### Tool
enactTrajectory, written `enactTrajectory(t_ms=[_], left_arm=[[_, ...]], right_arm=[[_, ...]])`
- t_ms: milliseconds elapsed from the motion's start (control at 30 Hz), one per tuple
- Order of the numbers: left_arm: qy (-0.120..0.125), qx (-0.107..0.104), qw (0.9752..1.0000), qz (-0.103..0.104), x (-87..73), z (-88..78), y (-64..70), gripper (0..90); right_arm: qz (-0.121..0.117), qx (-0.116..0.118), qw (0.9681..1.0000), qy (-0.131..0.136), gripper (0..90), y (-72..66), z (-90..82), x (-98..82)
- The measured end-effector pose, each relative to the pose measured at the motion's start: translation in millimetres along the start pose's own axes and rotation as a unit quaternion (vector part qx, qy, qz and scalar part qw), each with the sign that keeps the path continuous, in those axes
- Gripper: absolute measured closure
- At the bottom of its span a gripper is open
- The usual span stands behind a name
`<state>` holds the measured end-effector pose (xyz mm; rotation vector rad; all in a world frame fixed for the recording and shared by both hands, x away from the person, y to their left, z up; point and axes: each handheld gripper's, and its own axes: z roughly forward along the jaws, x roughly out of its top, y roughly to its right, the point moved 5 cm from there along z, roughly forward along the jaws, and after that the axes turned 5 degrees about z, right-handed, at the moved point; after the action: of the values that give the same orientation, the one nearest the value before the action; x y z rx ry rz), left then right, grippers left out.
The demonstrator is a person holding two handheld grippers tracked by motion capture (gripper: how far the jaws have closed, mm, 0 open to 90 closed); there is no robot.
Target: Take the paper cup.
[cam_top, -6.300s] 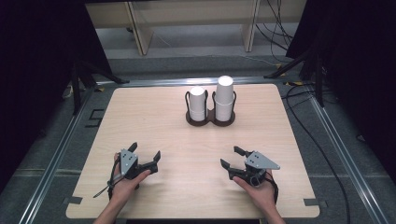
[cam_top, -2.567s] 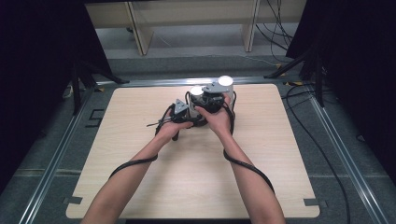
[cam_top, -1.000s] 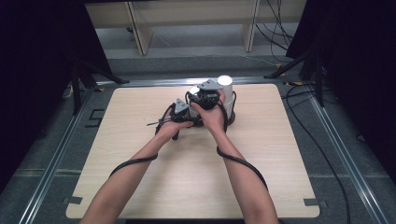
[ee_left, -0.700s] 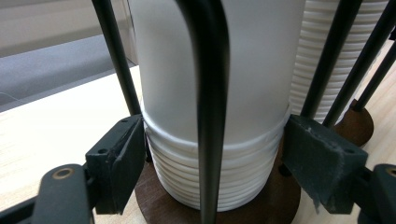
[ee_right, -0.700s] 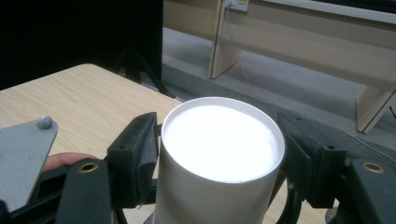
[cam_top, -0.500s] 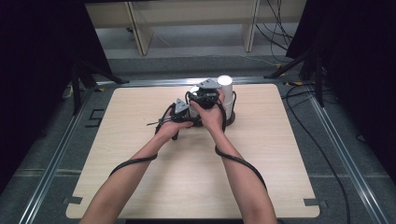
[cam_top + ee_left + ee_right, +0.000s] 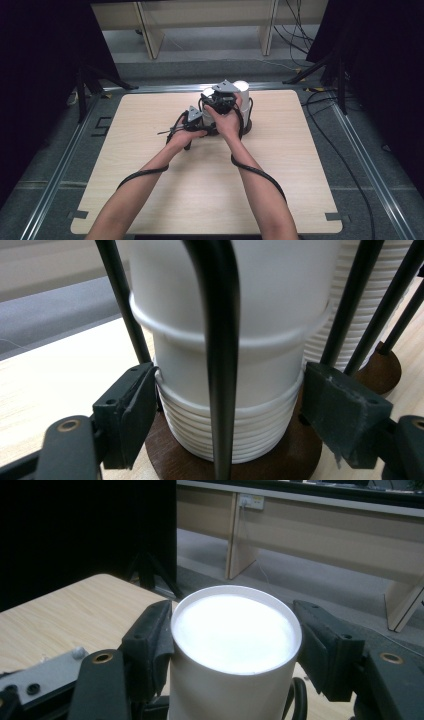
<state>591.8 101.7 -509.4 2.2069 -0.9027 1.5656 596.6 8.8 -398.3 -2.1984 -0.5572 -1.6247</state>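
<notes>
A black wire holder [image 7: 246, 122] on brown round bases [image 7: 280, 460] carries two stacks of upturned white cups. My left gripper [image 7: 201, 124] [image 7: 230, 405] is shut low on the left stack [image 7: 230, 435], with both pads against its ribbed rims. One cup [image 7: 225, 300] sits raised above those rims. My right gripper [image 7: 220, 102] [image 7: 235, 640] has its pads against the sides of this top cup [image 7: 235, 650]; its jaws have just been closing on it. The taller right stack [image 7: 241, 87] [image 7: 330, 325] stands beside it.
The holder stands at the far middle of the wooden table [image 7: 150, 190]. Both forearms reach up the middle of the table, with cables looped around them. Beyond the far edge are a grey floor and wooden bench legs [image 7: 240, 545]. Dark curtains and stands flank the table.
Both grippers went from the near side of the table to the cup holder several seconds ago. Over the last second the hands have hardly moved.
</notes>
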Motion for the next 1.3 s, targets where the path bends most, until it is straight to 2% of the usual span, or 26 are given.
enactTrajectory(t_ms=[33, 67, 100, 133, 167, 200, 233, 367, 433, 467, 533, 567, 600, 633, 700, 800, 867, 900, 967, 1100, 1133, 1300], left_arm=[[0.010, 0.003, 0.9999, -0.012, 0.8, 1.2, 1.4, 22.5], [0.005, 0.001, 1.0000, -0.007, 0.4, 0.6, 0.9, 22.5], [-0.007, 0.000, 0.9999, 0.008, -1.0, -0.7, -0.8, 22.5], [-0.008, 0.002, 1.0000, 0.005, -0.8, -1.1, -0.2, 22.4], [-0.008, 0.003, 0.9999, 0.005, -0.8, -1.1, -0.3, 22.4], [-0.008, 0.003, 0.9999, 0.005, -0.8, -1.1, -0.3, 22.4], [-0.007, 0.002, 1.0000, 0.004, -1.0, -0.7, -0.1, 22.4], [-0.009, 0.002, 0.9999, 0.006, -1.7, -0.7, -0.1, 22.5], [-0.009, 0.001, 0.9999, 0.007, -1.8, -0.4, 0.0, 22.4], [-0.009, 0.001, 0.9999, 0.007, -1.8, -0.3, 0.0, 22.4], [-0.009, 0.000, 0.9999, 0.006, -1.7, -0.2, 0.0, 22.4], [-0.009, 0.001, 0.9999, 0.006, -1.8, -0.3, -0.1, 22.4], [0.002, 0.001, 1.0000, -0.007, -0.8, 1.0, 1.5, 22.4], [-0.005, -0.001, 1.0000, 0.005, -1.7, 0.8, -0.1, 22.4], [-0.005, 0.000, 1.0000, 0.004, -1.7, 0.8, -0.1, 22.4], [-0.002, 0.001, 1.0000, 0.001, -1.4, 0.9, 0.6, 22.6], [-0.006, 0.002, 1.0000, 0.004, -2.1, -0.3, 0.2, 22.5], [0.000, 0.004, 1.0000, -0.005, -1.9, -1.2, 0.9, 22.4], [0.000, 0.004, 1.0000, -0.005, -2.2, -2.5, 1.0, 21.8], [-0.002, 0.005, 1.0000, -0.002, -3.3, -8.6, 0.7, 20.2], [-0.003, 0.006, 1.0000, 0.004, -4.4, -12.1, 0.5, 19.2], [-0.004, 0.013, 0.9999, 0.000, -6.0, -20.2, -1.7, 15.7]], right_arm=[[0.000, -0.002, 1.0000, 0.002, 35.8, -0.3, -0.6, 1.3], [-0.011, -0.002, 0.9999, 0.005, 35.8, 0.4, -2.9, 5.4], [0.002, 0.001, 1.0000, 0.008, 35.9, -1.5, -2.9, 6.3], [-0.004, -0.001, 0.9998, 0.017, 35.9, -1.6, -5.7, 11.8], [0.000, 0.003, 1.0000, 0.009, 35.9, -3.1, -7.2, 12.7], [-0.009, 0.005, 0.9997, 0.023, 35.9, -2.1, -6.3, 15.8], [0.004, 0.004, 0.9999, 0.014, 35.9, -3.5, -9.4, 17.4], [-0.010, 0.002, 0.9996, 0.027, 36.0, -2.3, -11.2, 24.1], [-0.011, 0.004, 0.9996, 0.025, 36.0, -2.9, -12.9, 25.9], [0.004, 0.006, 0.9997, 0.022, 36.0, -4.8, -14.0, 25.8], [-0.005, 0.003, 0.9996, 0.029, 36.0, -3.3, -14.3, 27.3], [0.006, 0.004, 0.9996, 0.027, 36.0, -4.6, -15.4, 27.6], [0.003, 0.006, 0.9994, 0.033, 36.1, -3.7, -16.1, 29.3], [0.012, 0.009, 0.9992, 0.037, 36.1, -5.0, -17.8, 31.8], [0.017, 0.010, 0.9989, 0.042, 36.1, -6.1, -20.4, 36.0], [-0.004, 0.009, 0.9986, 0.052, 36.1, -5.4, -23.2, 42.6], [0.001, 0.012, 0.9987, 0.049, 36.1, -7.1, -25.0, 43.9], [-0.005, 0.012, 0.9983, 0.057, 36.0, -7.5, -28.1, 48.7], [-0.009, 0.010, 0.9981, 0.060, 36.1, -7.7, -31.4, 52.2], [-0.008, 0.011, 0.9979, 0.063, 36.1, -7.5, -36.6, 55.8], [-0.007, 0.013, 0.9977, 0.066, 36.1, -8.0, -39.9, 56.7], [-0.007, 0.018, 0.9975, 0.068, 36.1, -8.7, -48.1, 56.3]])
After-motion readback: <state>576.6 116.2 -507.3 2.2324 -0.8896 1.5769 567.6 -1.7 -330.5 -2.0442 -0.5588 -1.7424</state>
